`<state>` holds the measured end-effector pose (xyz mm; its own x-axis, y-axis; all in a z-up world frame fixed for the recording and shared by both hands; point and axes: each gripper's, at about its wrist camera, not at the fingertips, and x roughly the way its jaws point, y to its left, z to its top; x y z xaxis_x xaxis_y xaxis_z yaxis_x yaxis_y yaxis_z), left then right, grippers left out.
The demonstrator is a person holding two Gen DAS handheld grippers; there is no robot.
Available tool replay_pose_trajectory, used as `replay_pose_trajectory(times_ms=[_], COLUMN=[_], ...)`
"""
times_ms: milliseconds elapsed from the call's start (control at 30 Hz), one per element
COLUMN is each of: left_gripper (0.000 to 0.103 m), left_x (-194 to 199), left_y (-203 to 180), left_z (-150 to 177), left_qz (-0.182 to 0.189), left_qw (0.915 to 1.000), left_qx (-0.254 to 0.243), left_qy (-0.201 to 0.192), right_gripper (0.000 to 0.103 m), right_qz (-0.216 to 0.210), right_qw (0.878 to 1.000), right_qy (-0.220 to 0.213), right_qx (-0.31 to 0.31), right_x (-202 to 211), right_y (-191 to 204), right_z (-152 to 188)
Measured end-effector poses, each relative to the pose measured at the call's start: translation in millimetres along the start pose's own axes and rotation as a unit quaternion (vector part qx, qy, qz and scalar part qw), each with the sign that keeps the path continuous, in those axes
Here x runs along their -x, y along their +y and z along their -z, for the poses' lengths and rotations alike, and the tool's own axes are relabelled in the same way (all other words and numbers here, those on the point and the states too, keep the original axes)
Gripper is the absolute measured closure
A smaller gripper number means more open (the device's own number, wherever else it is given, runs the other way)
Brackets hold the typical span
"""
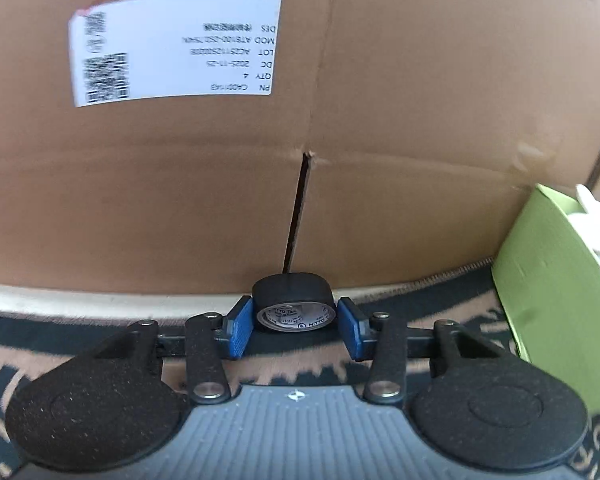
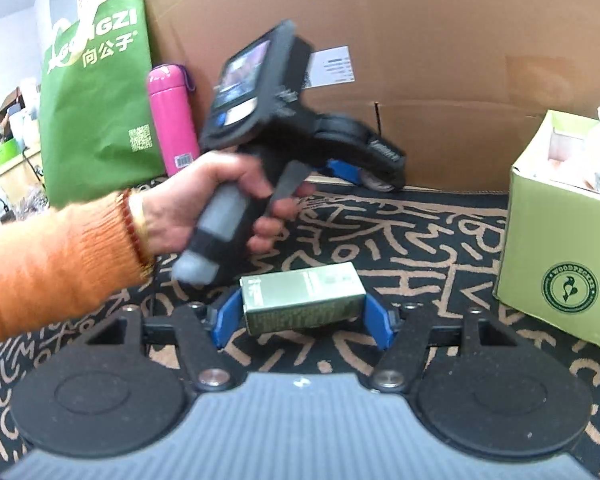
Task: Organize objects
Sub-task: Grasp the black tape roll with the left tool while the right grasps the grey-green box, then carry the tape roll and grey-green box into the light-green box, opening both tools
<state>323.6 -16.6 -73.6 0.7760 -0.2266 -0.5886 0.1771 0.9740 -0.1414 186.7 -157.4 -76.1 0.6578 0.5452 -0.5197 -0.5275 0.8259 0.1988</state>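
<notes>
In the left wrist view my left gripper (image 1: 296,320) is shut on a black tape roll (image 1: 294,300) with a white printed core, held just in front of a big cardboard box (image 1: 380,120). In the right wrist view my right gripper (image 2: 302,308) is shut on a small olive-green carton (image 2: 302,298), held crosswise above the patterned mat (image 2: 420,240). The left gripper (image 2: 356,170) also shows there, held in a hand with an orange sleeve, its blue fingers (image 2: 342,170) near the base of the cardboard box (image 2: 420,60).
A light green open box (image 2: 564,248) with white stuff in it stands at the right; it also shows in the left wrist view (image 1: 556,280). A green shopping bag (image 2: 96,100) and a pink flask (image 2: 172,120) lean against the cardboard box at the left.
</notes>
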Motion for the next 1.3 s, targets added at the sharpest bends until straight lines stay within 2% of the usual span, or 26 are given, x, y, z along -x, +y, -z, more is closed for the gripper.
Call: replay_pose_trajectory(times_ms=[133, 267, 367, 467, 600, 767, 867, 900, 933, 967, 1000, 1033, 1100, 1200, 1300], left_gripper=[0.055, 0.055, 0.055, 0.055, 0.055, 0.055, 0.052, 0.031, 0.007, 0.004, 0.003, 0.003, 0.003, 0.003, 0.003], left_x=[32.5, 69.7, 97.6, 117.9, 131.4, 126.5, 108.4, 104.3, 100.5, 100.8, 103.2, 104.9, 106.5, 114.0, 130.4], left_y=[0.3, -13.2, -35.3, -59.9, -94.5, -143.6, -159.1, -161.2, -162.1, -161.0, -156.3, -151.6, -142.5, -131.2, -121.7], left_z=[6.2, -2.8, -12.8, -18.6, -26.2, -34.2, -37.0, -35.5, -32.4, -28.6, -22.7, -17.1, -7.3, 2.0, 12.3], left_qz=[0.025, 0.076, 0.12, 0.158, 0.192, 0.202, 0.199, 0.195, 0.186, 0.173, 0.163, 0.158, 0.156, 0.158, 0.159], left_qw=[0.9997, 0.9966, 0.9912, 0.9845, 0.9762, 0.971, 0.9723, 0.9728, 0.9748, 0.9773, 0.9786, 0.9792, 0.9812, 0.9838, 0.9843], left_qx=[-0.001, -0.016, -0.039, -0.058, -0.08, -0.109, -0.105, -0.107, -0.107, -0.105, -0.102, -0.1, -0.091, -0.062, -0.034], left_qy=[-0.009, -0.025, -0.04, -0.051, -0.059, -0.066, -0.063, -0.064, -0.061, -0.063, -0.073, -0.078, -0.069, -0.057, -0.069], right_gripper=[0.039, 0.039, 0.039, 0.039, 0.039, 0.039, 0.037, 0.031, 0.016, 0.01, 0.007, 0.0, 0.0, 0.0, 0.0], right_qz=[0.01, 0.027, 0.053, 0.094, 0.166, 0.238, 0.248, 0.248, 0.248, 0.256, 0.261, 0.262, 0.275, 0.264, 0.257], right_qw=[1.0, 0.999, 0.997, 0.991, 0.977, 0.96, 0.959, 0.96, 0.962, 0.961, 0.959, 0.957, 0.95, 0.952, 0.955], right_qy=[-0.013, -0.033, -0.061, -0.097, -0.133, -0.145, -0.136, -0.123, -0.105, -0.099, -0.107, -0.12, -0.143, -0.155, -0.148], right_qx=[0.0, 0.0, -0.001, 0.004, 0.019, 0.034, 0.034, 0.038, 0.038, 0.032, 0.032, 0.037, 0.037, 0.024, -0.009], right_x=[7.9, 32.0, 61.9, 95.4, 131.3, 142.7, 132.6, 126.5, 119.9, 116.0, 116.3, 119.0, 126.8, 141.2, 155.4], right_y=[0.0, -1.6, -5.8, -13.6, -32.6, -74.5, -100.8, -107.9, -114.6, -118.1, -117.5, -113.7, -103.0, -92.5, -83.9], right_z=[1.5, 2.2, -1.6, -9.1, -20.4, -37.1, -45.6, -45.9, -44.7, -41.0, -34.6, -27.4, -14.2, 1.5, 11.3])
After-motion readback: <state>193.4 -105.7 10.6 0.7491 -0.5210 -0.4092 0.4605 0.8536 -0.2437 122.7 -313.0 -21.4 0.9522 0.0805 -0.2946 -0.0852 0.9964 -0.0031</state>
